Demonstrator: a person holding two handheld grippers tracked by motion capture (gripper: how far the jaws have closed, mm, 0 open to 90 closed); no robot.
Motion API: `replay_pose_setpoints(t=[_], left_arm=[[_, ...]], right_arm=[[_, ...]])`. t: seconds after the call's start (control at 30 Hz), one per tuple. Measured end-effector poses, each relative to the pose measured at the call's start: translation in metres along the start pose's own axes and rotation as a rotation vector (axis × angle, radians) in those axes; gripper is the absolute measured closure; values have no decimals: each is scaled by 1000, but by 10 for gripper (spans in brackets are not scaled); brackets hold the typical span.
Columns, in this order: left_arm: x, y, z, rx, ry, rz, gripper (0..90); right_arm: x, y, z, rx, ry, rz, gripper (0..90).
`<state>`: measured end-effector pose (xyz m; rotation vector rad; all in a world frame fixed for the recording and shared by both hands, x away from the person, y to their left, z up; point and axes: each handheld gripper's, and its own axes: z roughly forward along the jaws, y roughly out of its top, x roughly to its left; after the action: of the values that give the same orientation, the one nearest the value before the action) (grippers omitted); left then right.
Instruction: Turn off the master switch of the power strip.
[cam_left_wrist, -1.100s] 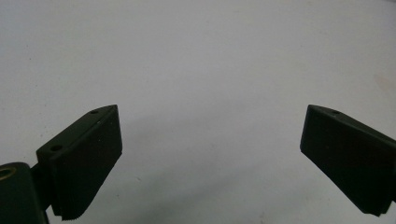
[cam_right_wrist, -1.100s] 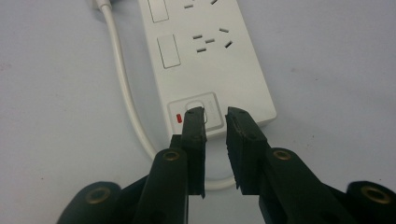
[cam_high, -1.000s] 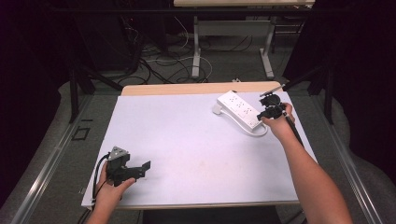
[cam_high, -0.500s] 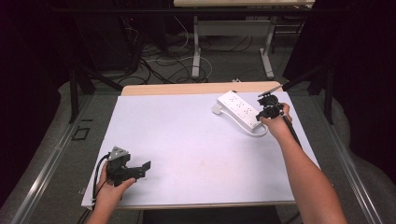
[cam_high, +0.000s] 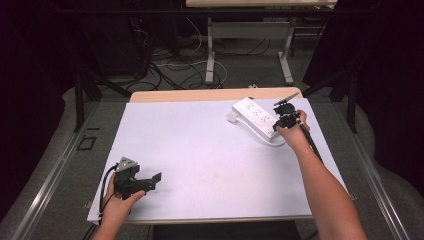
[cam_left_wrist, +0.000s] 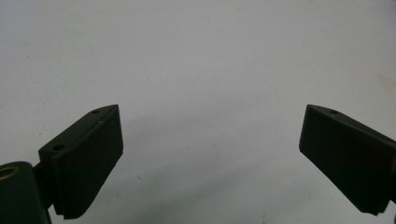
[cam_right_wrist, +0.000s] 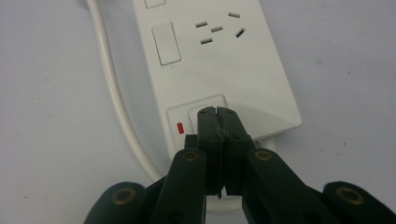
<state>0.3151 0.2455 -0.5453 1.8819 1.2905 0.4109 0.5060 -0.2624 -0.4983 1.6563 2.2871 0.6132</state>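
I have my right tool pinched fully closed, gripping nothing, its tips pressing the rocker switch at the near end of the long white plastic power strip, which lies at the worktop's far right corner, its long axis running away from the tool. My left tool rests wide open and empty near the front left corner, well apart.

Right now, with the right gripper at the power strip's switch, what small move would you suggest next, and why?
Probably press down a touch: the right gripper, jaws shut, sits tip-first on the rocker switch beside the red indicator of the power strip. Whether it has clicked I cannot tell.
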Motion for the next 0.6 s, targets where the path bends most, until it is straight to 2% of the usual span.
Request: replay_pose_setpoints(t=[0.37, 0.4, 0.43, 0.6], left_arm=[[0, -1, 0, -3, 1, -8, 64], [0, -1, 0, -4, 0, -14, 64], [0, -1, 0, -4, 2, -10, 65], [1, -1, 0, -3, 3, -8, 65]], right_arm=[[4, 1, 9, -10, 18, -16, 900], [4, 1, 11, -26, 20, -13, 900], [5, 1, 11, -13, 15, -13, 900], [5, 1, 14, -25, 14, -12, 900]])
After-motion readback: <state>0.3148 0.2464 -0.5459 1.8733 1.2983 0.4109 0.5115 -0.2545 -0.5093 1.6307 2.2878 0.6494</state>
